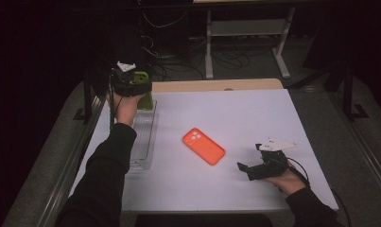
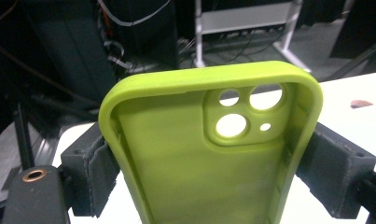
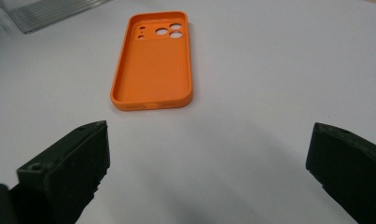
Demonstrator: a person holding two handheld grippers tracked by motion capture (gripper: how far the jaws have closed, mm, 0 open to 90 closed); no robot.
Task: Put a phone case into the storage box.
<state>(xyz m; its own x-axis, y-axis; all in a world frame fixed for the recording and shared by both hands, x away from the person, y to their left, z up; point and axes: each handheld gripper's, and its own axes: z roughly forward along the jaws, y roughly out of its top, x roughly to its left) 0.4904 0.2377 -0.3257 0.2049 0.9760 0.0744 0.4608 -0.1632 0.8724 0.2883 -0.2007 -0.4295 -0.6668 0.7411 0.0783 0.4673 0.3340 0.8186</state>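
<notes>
A lime-green phone case stands upright between the pads of my left gripper, inner side and camera cut-outs facing the camera. The pads press on its two long edges. In the high view that left gripper is held at the table's far left corner, with the green case over the far end of a clear tray. An orange phone case lies open side up in the middle of the table. My right gripper rests open near the front right, aimed at the orange case, with nothing between its jaws.
The white table top has a wooden strip along its far edge. The clear ribbed tray lies along the left edge. Dark floor, cables and a white frame stand beyond the table.
</notes>
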